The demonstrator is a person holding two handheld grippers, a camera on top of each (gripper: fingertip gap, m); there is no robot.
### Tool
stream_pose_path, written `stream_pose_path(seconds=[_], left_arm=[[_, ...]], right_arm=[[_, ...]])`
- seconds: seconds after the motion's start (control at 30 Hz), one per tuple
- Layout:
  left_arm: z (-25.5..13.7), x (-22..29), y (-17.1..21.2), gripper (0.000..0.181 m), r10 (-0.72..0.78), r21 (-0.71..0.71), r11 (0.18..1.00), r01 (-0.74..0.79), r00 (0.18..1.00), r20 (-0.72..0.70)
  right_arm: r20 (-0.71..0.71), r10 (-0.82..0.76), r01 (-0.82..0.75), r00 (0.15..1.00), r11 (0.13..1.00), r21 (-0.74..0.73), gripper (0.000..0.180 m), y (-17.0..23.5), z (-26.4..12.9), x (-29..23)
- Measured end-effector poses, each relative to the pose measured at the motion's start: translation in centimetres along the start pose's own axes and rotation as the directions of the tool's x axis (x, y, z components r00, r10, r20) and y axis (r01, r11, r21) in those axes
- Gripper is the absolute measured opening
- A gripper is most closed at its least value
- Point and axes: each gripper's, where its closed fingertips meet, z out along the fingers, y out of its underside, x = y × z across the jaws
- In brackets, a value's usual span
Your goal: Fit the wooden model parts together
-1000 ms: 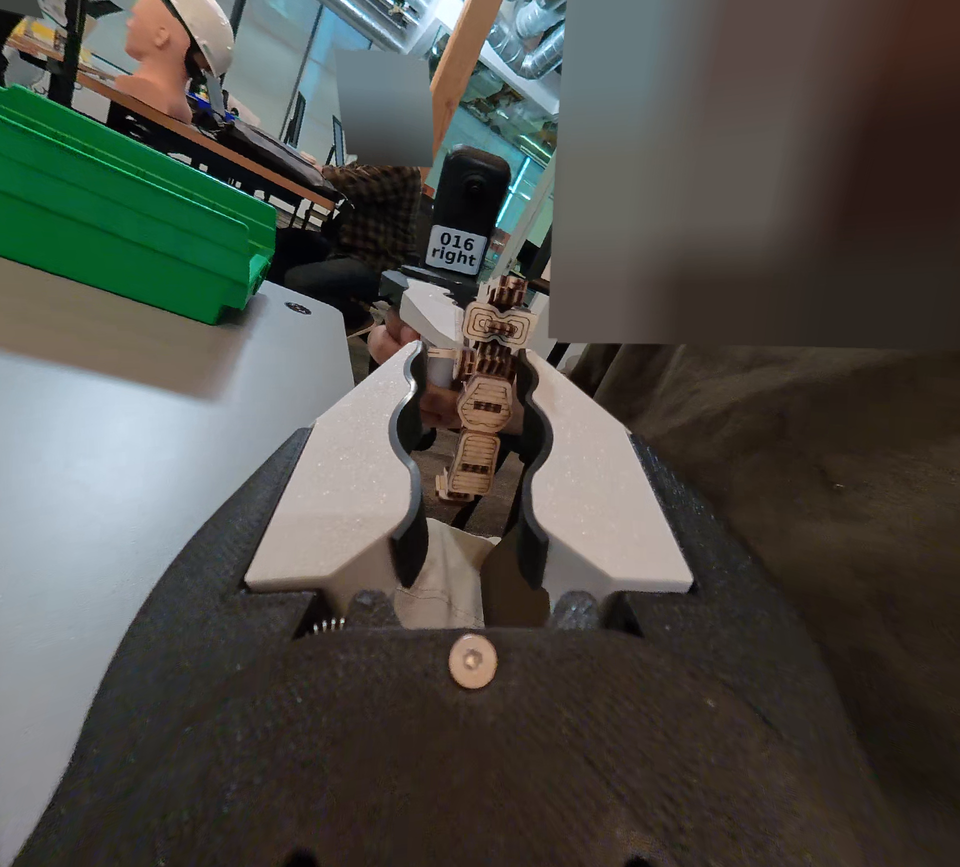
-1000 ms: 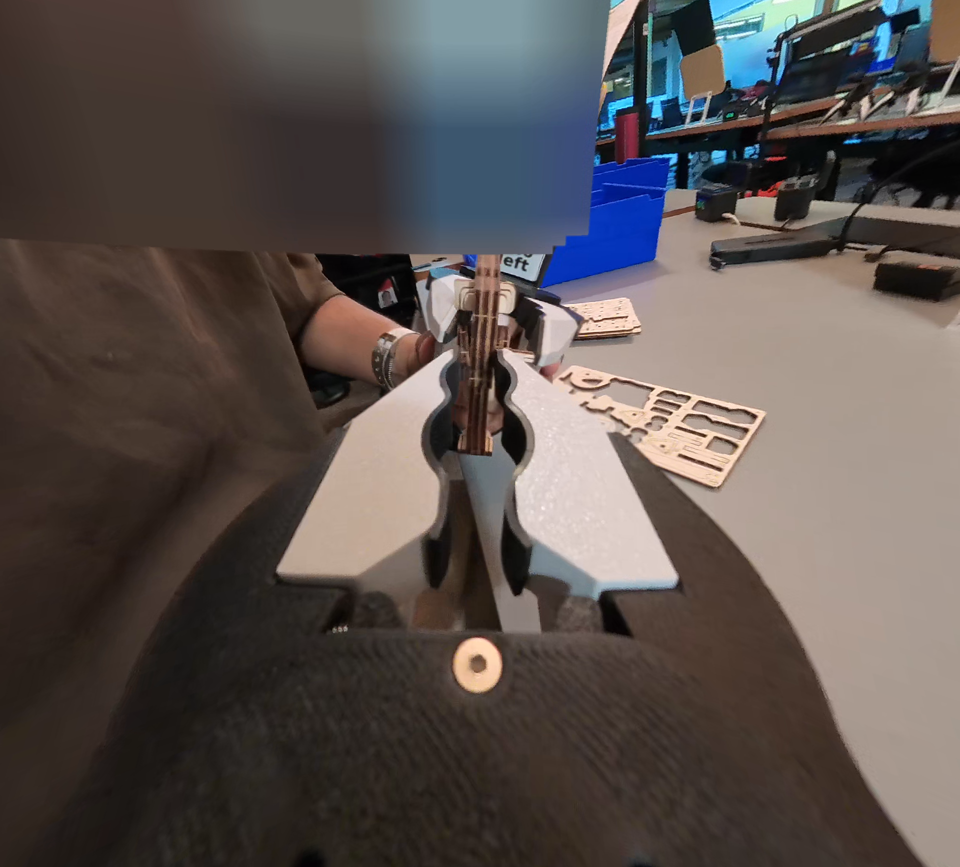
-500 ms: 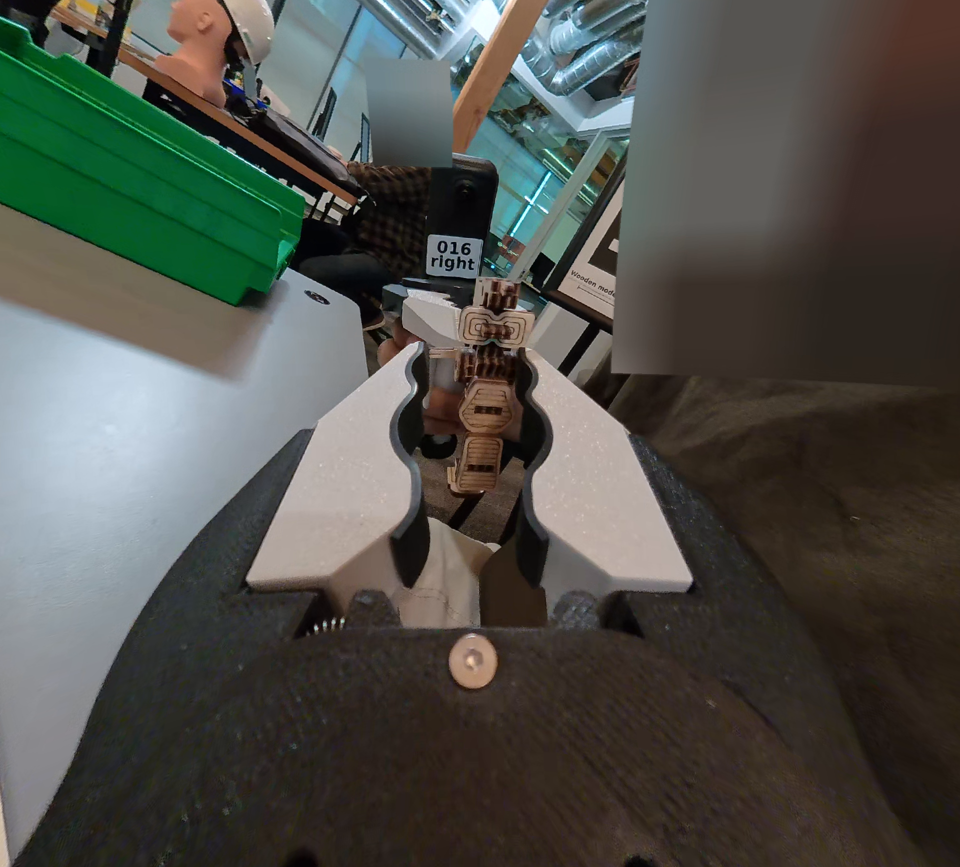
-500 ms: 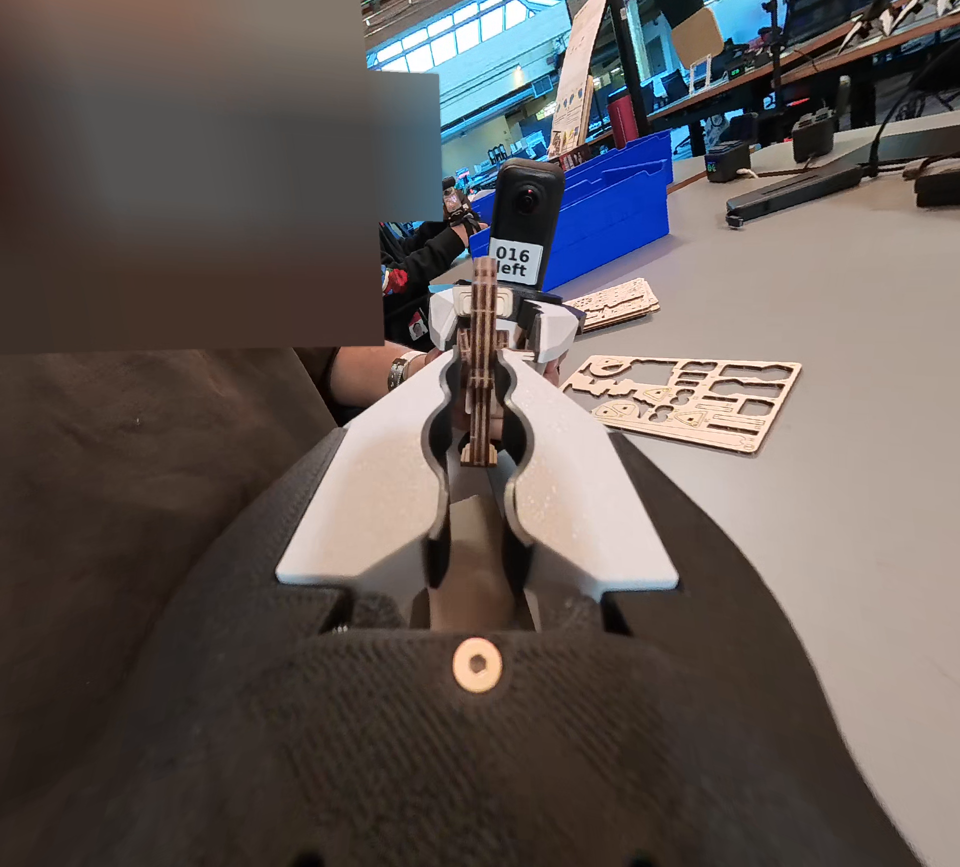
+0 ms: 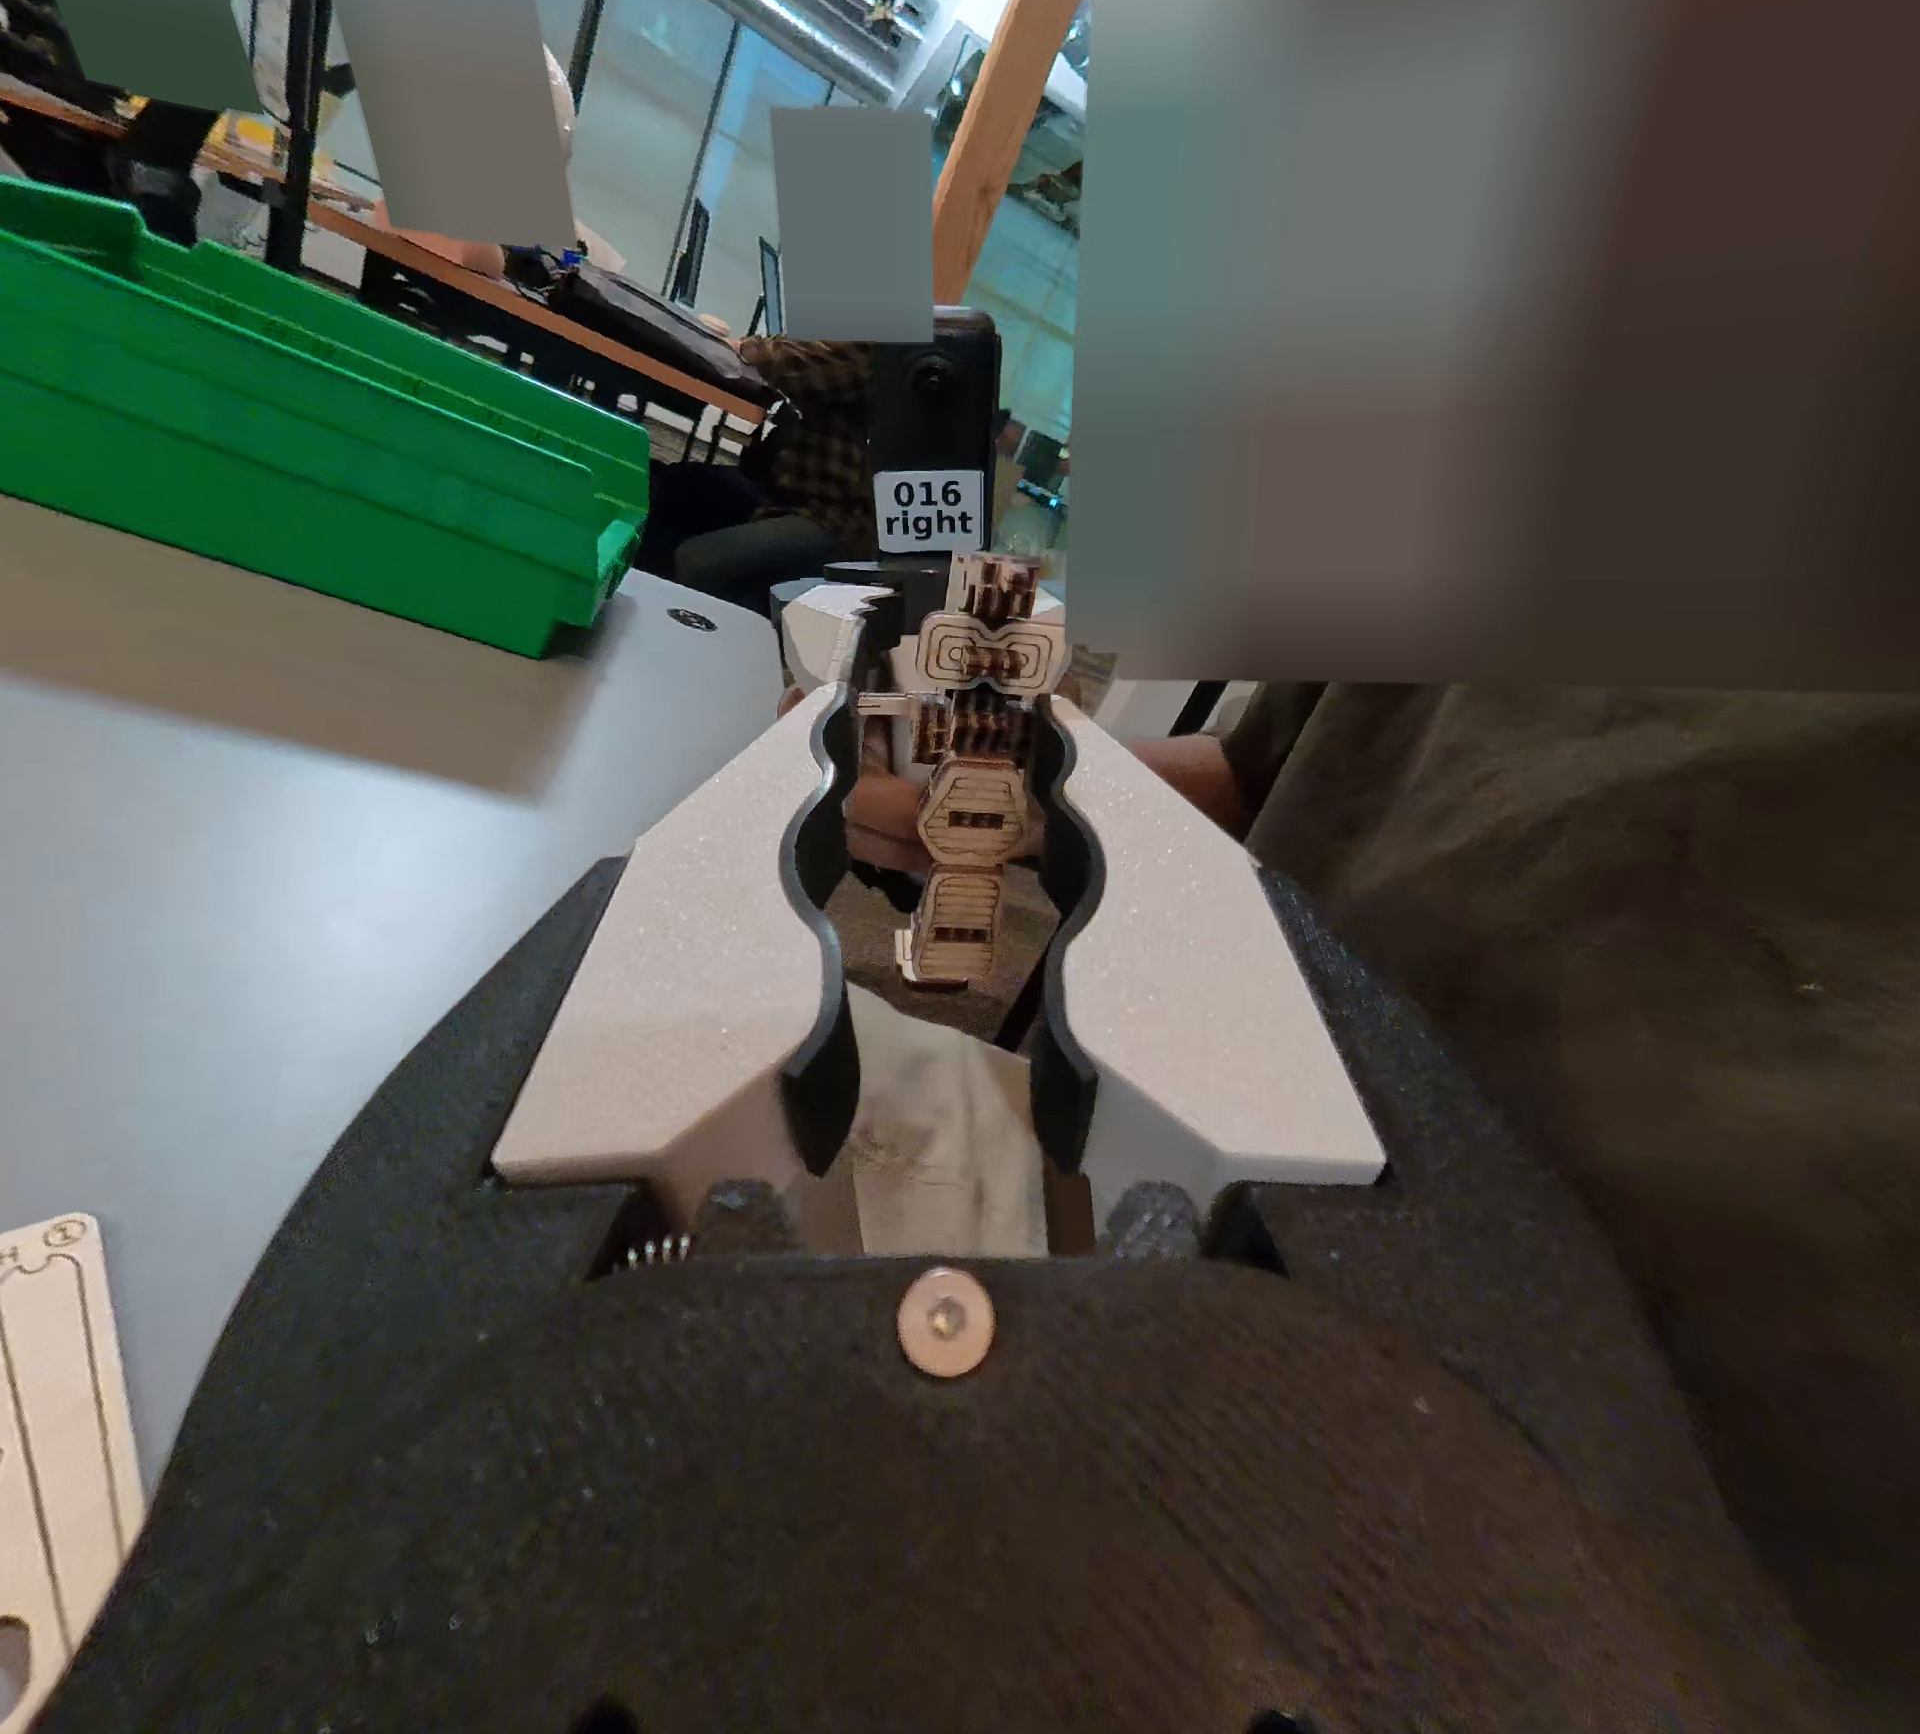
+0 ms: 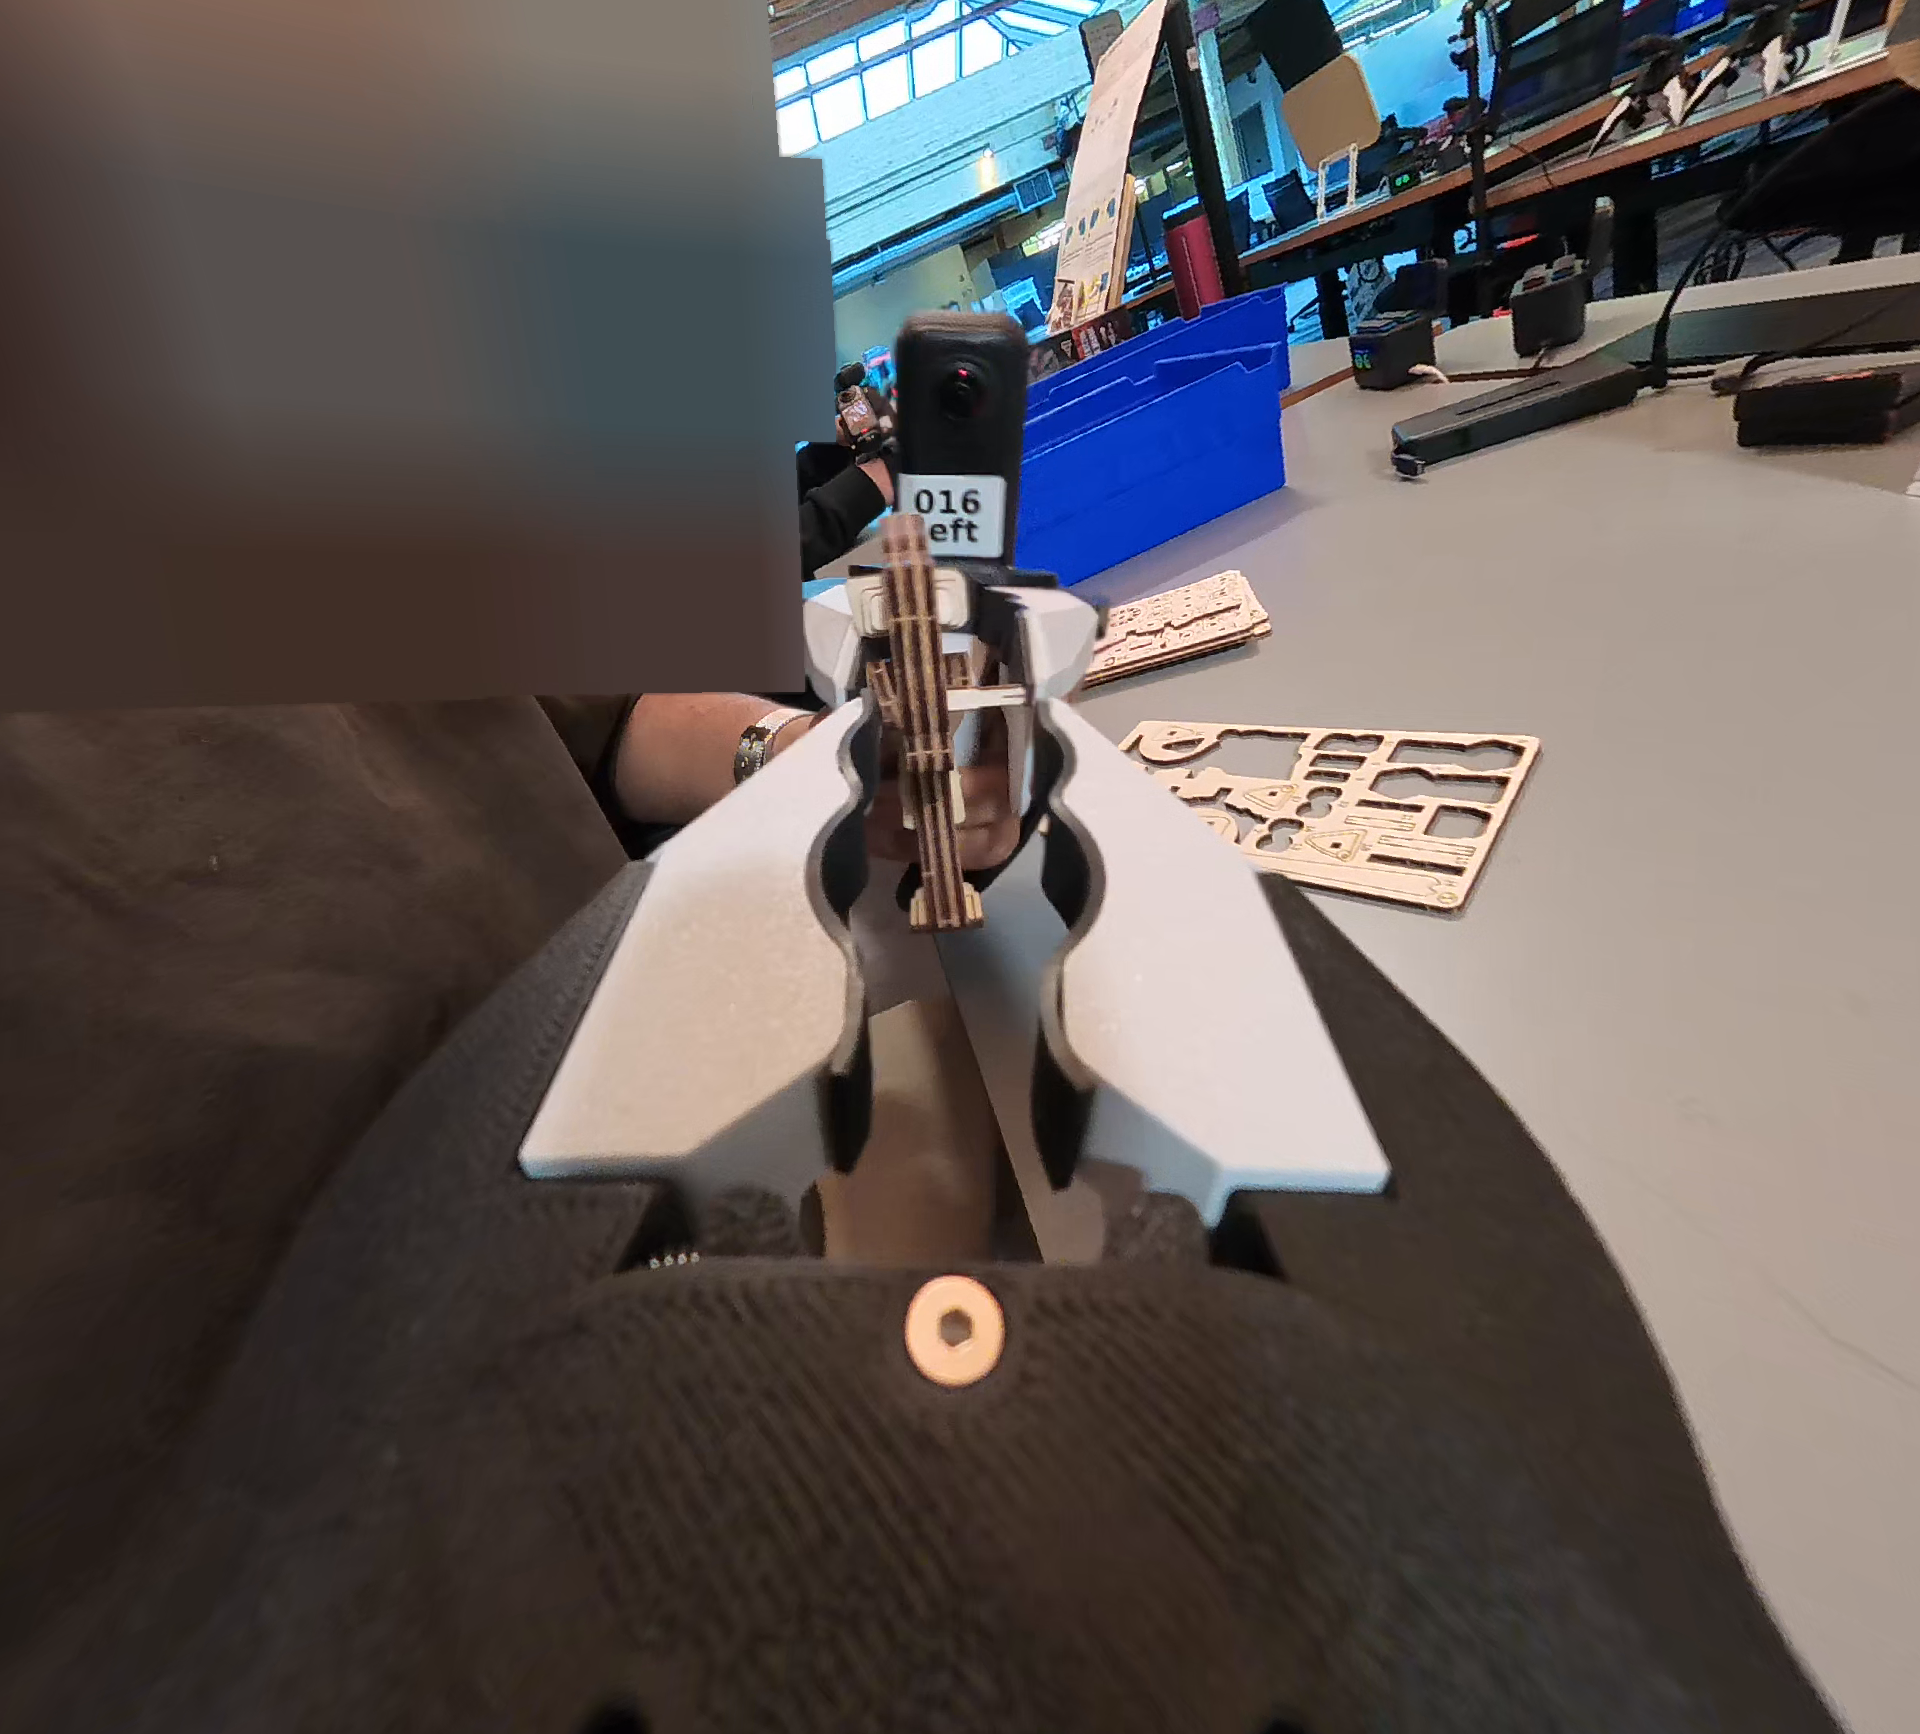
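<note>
The wooden model (image 5: 977, 822), a layered plywood figure with engraved plates, hangs upright in the air between my two grippers, which face each other. My left gripper (image 5: 945, 718) is shut on it: its right pad touches the model, and its left tip meets a thin wooden peg (image 5: 885, 703) that sticks out sideways. In the right wrist view the model (image 6: 925, 749) shows edge-on. My right gripper (image 6: 951, 718) stands around it with its jaws a little apart. Only the peg (image 6: 987, 698) crosses the gap on the right.
The grey table (image 6: 1558, 957) holds a punched-out wooden sheet (image 6: 1340, 811), a stack of sheets (image 6: 1174, 635), blue bins (image 6: 1153, 427) and black devices with cables (image 6: 1507, 427). Green bins (image 5: 312, 458) and a white card (image 5: 52, 1435) lie to the left. A person's dark shirt (image 5: 1558, 1061) is close by. My left and right fingertips are right by each other.
My right gripper's jaws, tight on the model's edge before, have spread a little. Both grippers swung together with the model, so the background shifted. The left gripper's opening is unchanged.
</note>
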Motion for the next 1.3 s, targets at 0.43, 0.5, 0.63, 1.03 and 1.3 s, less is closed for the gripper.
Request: stream_pose_path(seconds=[0.43,0.5,0.63,1.03,1.3], left_arm=[[0.0,2.3,0.1,0.031,0.225,-0.029,0.974,-0.227,0.973,-0.055],[0.0,2.4,0.1,0.031,0.228,-0.032,0.973,-0.230,0.972,-0.060],[-0.1,1.9,0.0,0.032,0.166,-0.026,0.986,-0.167,0.985,-0.050],[0.0,0.6,0.2,0.031,0.099,-0.028,0.995,-0.099,0.995,-0.002],[-0.3,-1.2,0.6,0.039,-0.169,0.000,0.986,0.169,0.985,-0.035]], right_arm=[[0.076,-0.131,0.132,0.989,0.991,-0.006,0.029,-0.1,0.3,-2.3],[0.081,-0.146,0.147,0.986,0.989,-0.007,0.029,-0.1,0.3,-2.5],[0.072,-0.115,0.116,0.991,0.993,-0.007,0.029,0.0,0.4,-2.0],[0.055,-0.106,0.106,0.993,0.994,0.008,0.011,-0.4,0.0,-1.6],[-0.006,-0.084,0.084,0.996,0.996,0.033,0.010,-0.8,-0.3,-0.4]])
